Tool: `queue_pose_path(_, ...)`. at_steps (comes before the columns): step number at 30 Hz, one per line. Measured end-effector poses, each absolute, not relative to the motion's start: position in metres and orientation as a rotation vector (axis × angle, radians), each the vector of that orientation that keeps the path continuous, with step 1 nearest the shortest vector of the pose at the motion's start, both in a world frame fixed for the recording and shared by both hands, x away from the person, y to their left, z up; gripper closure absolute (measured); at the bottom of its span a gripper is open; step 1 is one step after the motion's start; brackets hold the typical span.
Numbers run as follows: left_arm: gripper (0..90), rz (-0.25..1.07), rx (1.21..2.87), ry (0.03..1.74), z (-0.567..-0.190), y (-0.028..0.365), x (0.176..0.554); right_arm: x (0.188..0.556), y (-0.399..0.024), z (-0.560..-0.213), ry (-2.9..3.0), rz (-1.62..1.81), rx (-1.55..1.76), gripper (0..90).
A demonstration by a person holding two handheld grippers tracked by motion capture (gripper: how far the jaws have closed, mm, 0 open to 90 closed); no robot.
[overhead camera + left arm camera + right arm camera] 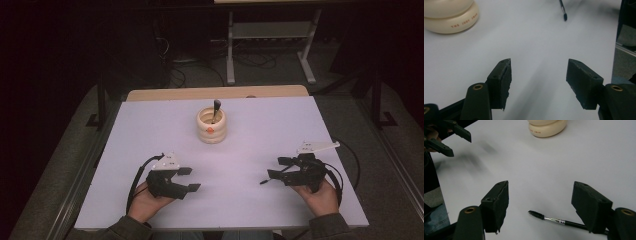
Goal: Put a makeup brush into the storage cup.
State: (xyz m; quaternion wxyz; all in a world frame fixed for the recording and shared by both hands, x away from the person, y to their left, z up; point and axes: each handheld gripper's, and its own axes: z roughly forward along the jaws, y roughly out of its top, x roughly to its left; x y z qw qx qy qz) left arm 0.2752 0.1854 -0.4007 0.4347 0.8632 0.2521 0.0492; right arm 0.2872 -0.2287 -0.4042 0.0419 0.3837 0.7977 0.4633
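A cream ring-shaped holder (211, 131) stands at the middle of the white table (150, 130), with a dark-handled brush (216, 107) upright in it. My left gripper (192, 179) rests open at the near left, nothing between its jaws (539, 75); the holder (451, 17) is ahead to its left. My right gripper (275, 168) is open at the near right. A thin spoolie brush (549, 218) lies flat on the table below my right gripper (540, 197), bristles between the jaws, handle running under one jaw. Its tip (261, 182) pokes out toward the left gripper.
A wooden strip (215, 92) borders the table's far edge. Behind it on the dark floor stand a metal frame (270, 45) and loose cables. The table's near right edge (621, 47) drops off close to the left gripper's jaw.
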Motion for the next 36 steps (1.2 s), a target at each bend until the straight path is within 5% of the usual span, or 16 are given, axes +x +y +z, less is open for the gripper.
queue_pose_path(22, 39.2, 0.052, 2.191, 0.549, -0.387, 0.11, 0.288, 0.291, -0.252, -0.401, 2.456, 1.329, 1.117, 29.3)
queue_pose_path(36, 39.1, 0.056, 2.189, 0.542, -0.384, 0.113, 0.286, 0.302, -0.253, -0.405, 2.539, 1.27, 1.1, 29.4)
